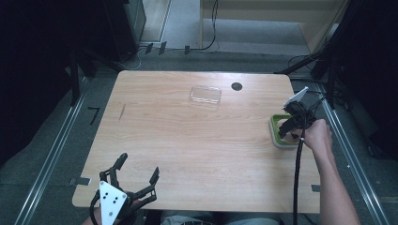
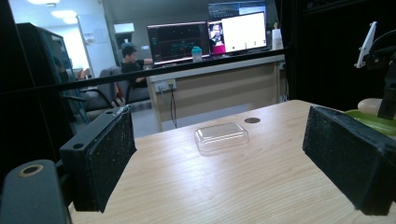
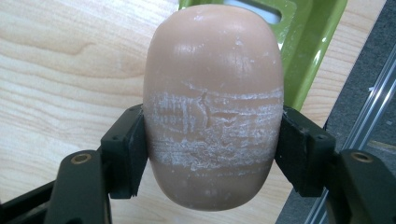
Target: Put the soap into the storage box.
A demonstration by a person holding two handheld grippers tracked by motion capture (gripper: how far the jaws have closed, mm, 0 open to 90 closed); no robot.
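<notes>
A peach, oval soap bar (image 3: 213, 93) with whitish scuff marks sits between the pads of my right gripper (image 3: 213, 158), which is shut on its sides. The bar hangs over the near edge of a green soap dish (image 3: 317, 42). In the high view this gripper (image 1: 288, 127) is at the table's right edge, above the dish (image 1: 275, 123). My left gripper (image 1: 139, 168) rests near the front left corner, jaws wide open with nothing between them (image 2: 219, 168). The left gripper view catches the soap (image 2: 371, 105) and dish (image 2: 373, 122) at far right.
A clear plastic lid or box (image 1: 205, 95) lies at the back middle of the wooden table (image 1: 187, 140), also seen ahead of the left jaws (image 2: 221, 136). A black round hole (image 1: 236, 86) is just right of it. Metal rails flank the table.
</notes>
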